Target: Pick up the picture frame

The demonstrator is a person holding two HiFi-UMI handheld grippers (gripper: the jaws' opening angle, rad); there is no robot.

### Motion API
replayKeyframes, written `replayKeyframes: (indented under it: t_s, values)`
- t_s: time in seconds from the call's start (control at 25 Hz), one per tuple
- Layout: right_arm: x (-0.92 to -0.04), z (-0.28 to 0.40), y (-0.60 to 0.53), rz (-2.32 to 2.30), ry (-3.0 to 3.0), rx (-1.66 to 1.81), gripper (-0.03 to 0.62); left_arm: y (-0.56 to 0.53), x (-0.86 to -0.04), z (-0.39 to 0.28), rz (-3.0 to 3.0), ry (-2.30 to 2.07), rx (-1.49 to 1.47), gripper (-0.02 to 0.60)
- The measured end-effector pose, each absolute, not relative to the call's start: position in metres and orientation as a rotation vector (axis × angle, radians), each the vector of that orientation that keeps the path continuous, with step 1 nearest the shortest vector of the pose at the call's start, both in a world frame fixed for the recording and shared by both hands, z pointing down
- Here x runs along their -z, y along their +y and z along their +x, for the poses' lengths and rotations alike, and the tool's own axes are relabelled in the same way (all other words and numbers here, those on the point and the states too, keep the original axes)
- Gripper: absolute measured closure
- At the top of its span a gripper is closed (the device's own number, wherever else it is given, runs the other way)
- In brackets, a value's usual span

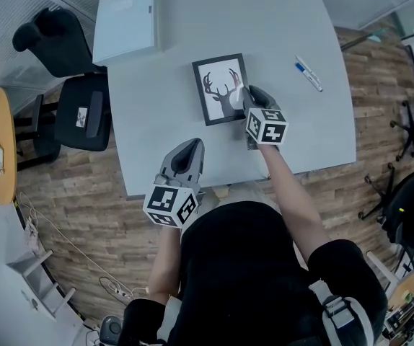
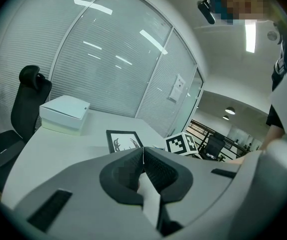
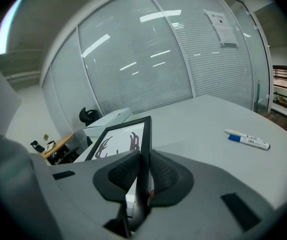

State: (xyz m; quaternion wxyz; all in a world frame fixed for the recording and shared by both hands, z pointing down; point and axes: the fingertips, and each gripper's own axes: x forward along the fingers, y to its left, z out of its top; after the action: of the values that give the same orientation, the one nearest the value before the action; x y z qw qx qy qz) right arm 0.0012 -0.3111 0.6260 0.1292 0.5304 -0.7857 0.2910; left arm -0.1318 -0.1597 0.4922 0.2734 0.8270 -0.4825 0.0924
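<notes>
**Counter** [image 1: 279, 20]: pale grey with a rounded edge, seen from above in the head view.

**Picture frame** [image 1: 221, 89]: black frame around a white mat and a dark print of an antlered deer head. It carries no readable writing. It sits near the counter's middle. In the right gripper view the picture frame [image 3: 128, 139] shows nearly edge-on, its face turned to 9 o'clock.

**Right gripper** [image 1: 243, 98]: it is at the frame's 4 o'clock edge. Its jaws are narrowly parted and clamped on that edge, with both pads [image 3: 121, 174] pressing the black moulding. Its cube carries black-and-white square markers.

**Left gripper** [image 1: 190, 148]: it is at 7 o'clock from the frame, well apart from it, over the counter's near edge. Its jaws are closed together with nothing between them.

**White box** [image 1: 125, 20]: flat and lidded, at 11 o'clock from the frame. No label can be read on it.

**Marker pen** [image 1: 309, 73]: white barrel with a blue cap, at 3 o'clock from the frame. The print on it is too small to read.

**Notice** [image 3: 222, 26]: a paper sheet on the glass wall. Its text is illegible.

**Office chair** [image 1: 81, 110]: black, at 9 o'clock beside the counter.
</notes>
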Motion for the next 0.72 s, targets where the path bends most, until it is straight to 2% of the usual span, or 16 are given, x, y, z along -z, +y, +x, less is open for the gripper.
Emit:
replayKeyframes:
  t_s: [0.72]
  values:
    - [-0.356, 0.025, -0.329, 1.801, -2.741, -0.334, 0.514, -0.159, -0.436, -0.11, 2.334, -1.37, -0.12, 0.557]
